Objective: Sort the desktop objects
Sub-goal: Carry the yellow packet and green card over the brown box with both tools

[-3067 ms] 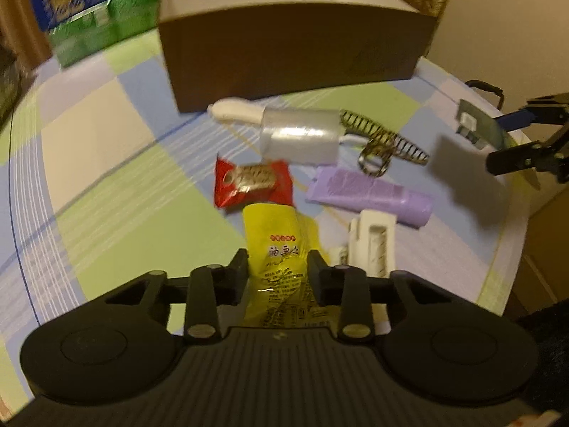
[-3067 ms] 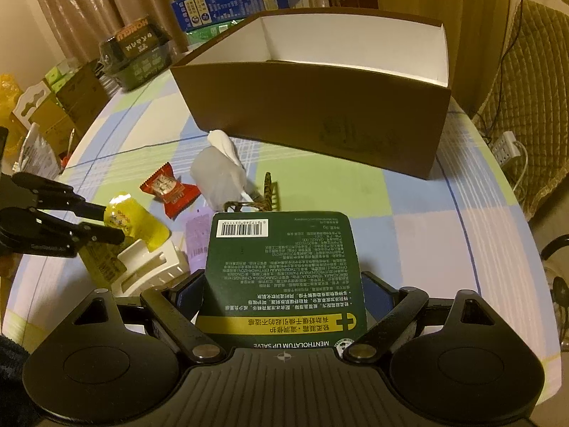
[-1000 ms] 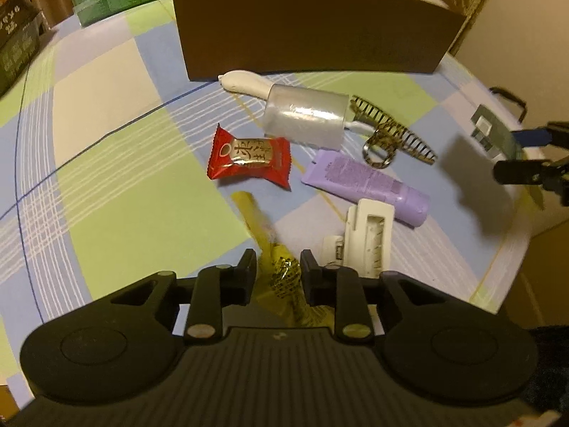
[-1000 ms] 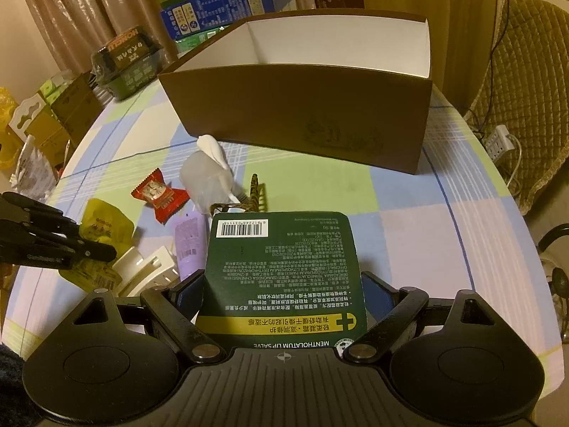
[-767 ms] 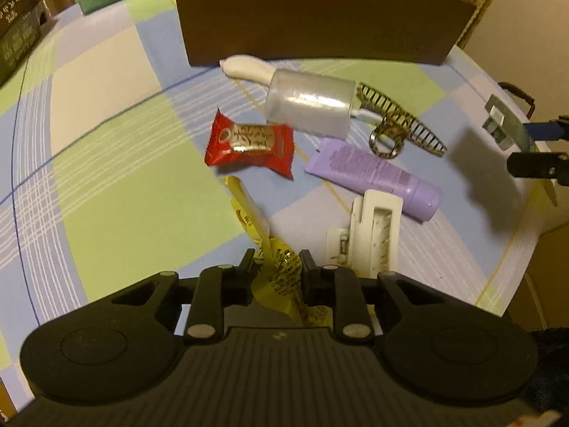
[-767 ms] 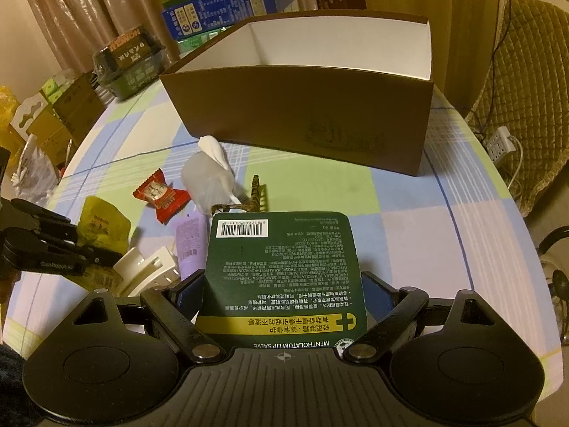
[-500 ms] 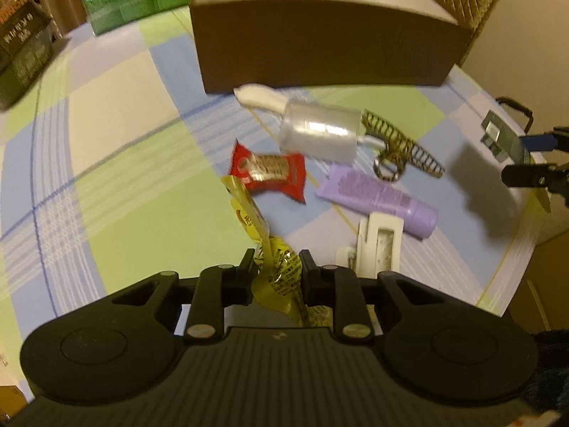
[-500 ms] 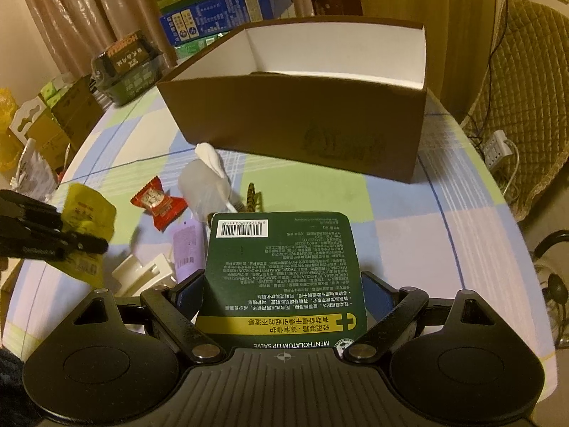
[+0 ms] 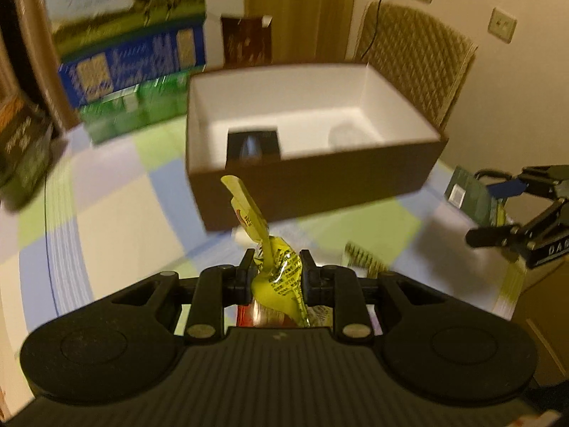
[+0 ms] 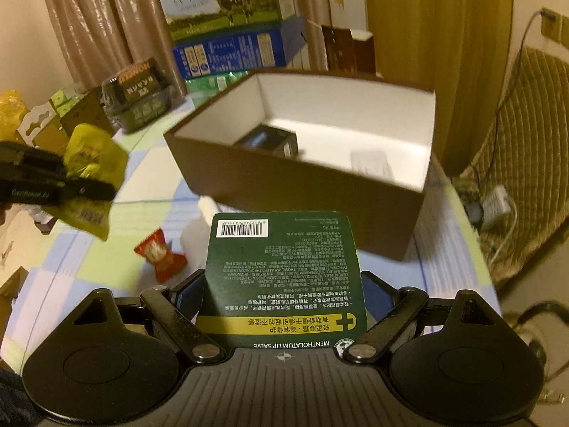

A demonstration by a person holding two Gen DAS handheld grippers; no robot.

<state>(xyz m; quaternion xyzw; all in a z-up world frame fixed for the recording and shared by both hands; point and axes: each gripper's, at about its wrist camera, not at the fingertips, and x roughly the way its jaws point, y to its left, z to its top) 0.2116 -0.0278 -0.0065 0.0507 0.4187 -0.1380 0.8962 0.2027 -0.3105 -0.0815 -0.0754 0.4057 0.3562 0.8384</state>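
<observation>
Nearest to me, my left gripper (image 9: 274, 275) is clenched on a yellow packet (image 9: 281, 277) — its crinkled body is squeezed between the pads and its flat top sticks up and away from me, clear of the tablecloth (image 9: 113, 220). My right gripper (image 10: 282, 291) stands wide but is not empty: its two fingers press the side edges of a green card (image 10: 284, 270), the back of a lip-salve pack with a barcode at its far end, held flat and pointing forward.

Just past my fingers, the things not yet sorted lie on the checked cloth: a red candy (image 10: 160, 254) below my right hand, and a striped hair clip (image 9: 364, 259) off to the right in the left view.

Beyond them stands the brown box (image 9: 320, 181), open at the top with white walls. A small dark box (image 9: 253, 144) already sits inside near its front wall, and there is a pale patch on the floor that I cannot make out.

I judge this to be the carry step — both pieces are lifted and facing the box, neither over it yet. Next I need to bring each hand forward past the front wall, high enough that the packet's dangling end and the card's far edge clear the rim, and only then let go, aiming for the bare floor beside the dark box.
</observation>
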